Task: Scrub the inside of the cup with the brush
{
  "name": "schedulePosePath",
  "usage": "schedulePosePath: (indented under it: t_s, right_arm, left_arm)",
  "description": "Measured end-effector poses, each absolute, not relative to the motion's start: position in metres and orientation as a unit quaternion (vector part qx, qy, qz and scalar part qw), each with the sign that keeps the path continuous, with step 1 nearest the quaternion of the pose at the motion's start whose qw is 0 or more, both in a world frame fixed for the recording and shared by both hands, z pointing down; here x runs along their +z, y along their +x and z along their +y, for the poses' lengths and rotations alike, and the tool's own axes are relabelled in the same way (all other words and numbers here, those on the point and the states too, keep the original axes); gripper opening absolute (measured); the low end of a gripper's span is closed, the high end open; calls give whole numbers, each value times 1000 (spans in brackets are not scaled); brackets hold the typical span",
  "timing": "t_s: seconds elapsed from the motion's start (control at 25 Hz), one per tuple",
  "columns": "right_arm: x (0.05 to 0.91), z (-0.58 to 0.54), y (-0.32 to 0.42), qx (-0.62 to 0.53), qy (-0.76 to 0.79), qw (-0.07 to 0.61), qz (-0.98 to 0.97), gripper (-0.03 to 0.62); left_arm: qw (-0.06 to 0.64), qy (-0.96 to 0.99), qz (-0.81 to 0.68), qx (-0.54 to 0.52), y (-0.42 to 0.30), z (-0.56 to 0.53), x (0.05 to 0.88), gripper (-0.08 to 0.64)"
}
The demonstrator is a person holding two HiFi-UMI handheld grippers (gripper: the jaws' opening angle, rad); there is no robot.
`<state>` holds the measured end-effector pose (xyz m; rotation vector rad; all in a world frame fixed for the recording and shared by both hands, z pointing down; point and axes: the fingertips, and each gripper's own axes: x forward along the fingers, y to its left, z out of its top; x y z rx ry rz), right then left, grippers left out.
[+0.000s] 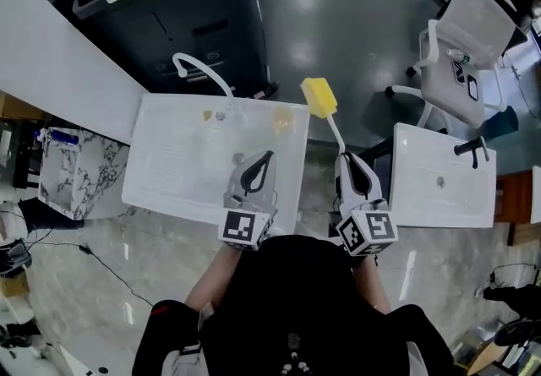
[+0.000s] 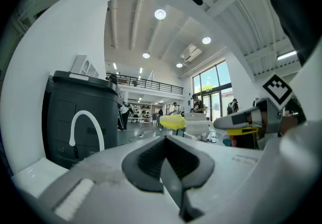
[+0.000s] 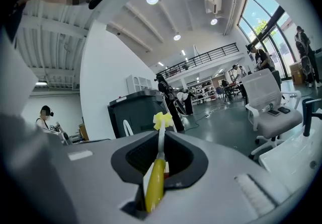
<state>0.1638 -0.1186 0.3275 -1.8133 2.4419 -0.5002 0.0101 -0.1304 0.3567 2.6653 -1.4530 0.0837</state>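
Note:
My right gripper (image 1: 348,161) is shut on the brush's yellow handle (image 3: 155,188). The thin white stem runs forward to a yellow sponge head (image 1: 319,97), which hangs past the far right corner of the white sink (image 1: 161,184). That head (image 2: 172,122) also shows in the left gripper view, straight ahead. My left gripper (image 1: 264,160) hovers over the sink's right part, shut with nothing between its jaws. I cannot make out a cup for certain; only faint clear and yellowish shapes (image 1: 281,118) lie in the sink by the curved white faucet (image 1: 201,72).
A black bin (image 1: 169,11) stands behind the sink. A second white basin (image 1: 439,176) lies to the right, with a white office chair (image 1: 461,53) beyond it. A marble-patterned box (image 1: 80,171) sits left of the sink. People stand far off in the hall.

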Motion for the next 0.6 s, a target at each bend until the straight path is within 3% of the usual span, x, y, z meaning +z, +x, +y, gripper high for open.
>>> schedulePosePath:
  t_s: [0.6]
  right_arm:
    - [371,-163,173,-197,-564,-24,801,37]
  left_arm:
    - [90,851,-516,47,14,-174,410,2]
